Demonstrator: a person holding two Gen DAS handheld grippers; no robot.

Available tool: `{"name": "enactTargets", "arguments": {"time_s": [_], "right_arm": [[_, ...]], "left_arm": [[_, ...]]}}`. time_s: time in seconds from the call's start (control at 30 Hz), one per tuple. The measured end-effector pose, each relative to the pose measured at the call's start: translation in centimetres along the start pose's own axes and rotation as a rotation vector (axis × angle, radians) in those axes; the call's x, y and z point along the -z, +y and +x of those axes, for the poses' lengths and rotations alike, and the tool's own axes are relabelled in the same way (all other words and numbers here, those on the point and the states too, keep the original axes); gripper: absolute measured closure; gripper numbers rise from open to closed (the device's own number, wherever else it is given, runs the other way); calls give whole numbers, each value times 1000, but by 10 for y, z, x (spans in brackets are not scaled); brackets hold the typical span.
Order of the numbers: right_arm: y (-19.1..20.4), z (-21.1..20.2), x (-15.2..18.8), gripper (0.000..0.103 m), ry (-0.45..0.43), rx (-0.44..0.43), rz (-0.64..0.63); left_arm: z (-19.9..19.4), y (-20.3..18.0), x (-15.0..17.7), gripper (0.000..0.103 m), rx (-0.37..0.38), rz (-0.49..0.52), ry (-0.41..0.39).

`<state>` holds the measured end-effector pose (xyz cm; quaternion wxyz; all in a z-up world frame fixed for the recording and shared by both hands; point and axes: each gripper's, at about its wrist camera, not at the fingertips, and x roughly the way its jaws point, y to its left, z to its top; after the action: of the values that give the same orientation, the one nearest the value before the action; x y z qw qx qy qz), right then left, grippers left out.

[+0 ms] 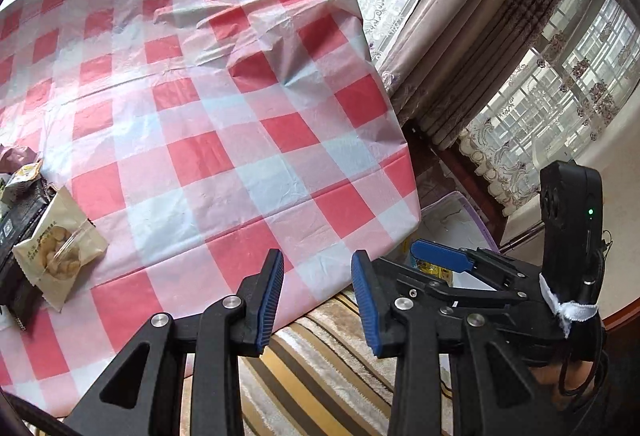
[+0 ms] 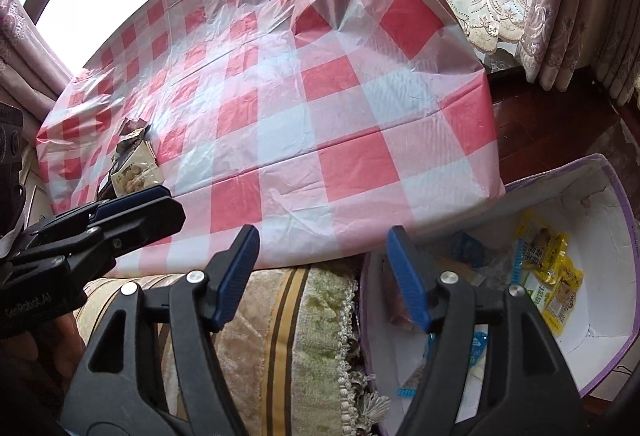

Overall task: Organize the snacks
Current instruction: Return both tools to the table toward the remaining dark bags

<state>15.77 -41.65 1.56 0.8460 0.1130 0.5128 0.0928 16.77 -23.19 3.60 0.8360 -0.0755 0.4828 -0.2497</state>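
Note:
A beige snack packet (image 1: 60, 248) lies atop a small pile of dark packets at the left end of the red-and-white checked table (image 1: 224, 140). My left gripper (image 1: 318, 296) hangs open over the table's near edge with nothing between its pads. The same pile (image 2: 136, 172) shows small in the right wrist view. My right gripper (image 2: 324, 272) is open and empty above the gap between the table and a purple-rimmed white box (image 2: 608, 204). Yellow snack packets (image 2: 548, 264) lie in that box. One right finger (image 1: 440, 256) shows over the box in the left wrist view.
A striped cushion (image 2: 288, 336) lies below the table's near edge, left of the box. Curtains (image 1: 472, 48) and a window stand behind the table's right end. The left gripper's fingers (image 2: 132, 198) reach in from the left of the right wrist view.

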Motion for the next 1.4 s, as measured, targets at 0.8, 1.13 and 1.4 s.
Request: {"name": "enactTargets", "arguments": {"time_s": [0.8,1.13,1.4], "right_arm": [[159,122,-17,32,238,-263,336],[182,138,-28,25,183,-251,457],[199,143,-32,22,164,-206,474]], "left_arm": [[-135,210,68,60,-274,-420,-284],[-143,226,75,60,-234,-467,-319],[-146,237,80,60,-219,-499,-337]]}}
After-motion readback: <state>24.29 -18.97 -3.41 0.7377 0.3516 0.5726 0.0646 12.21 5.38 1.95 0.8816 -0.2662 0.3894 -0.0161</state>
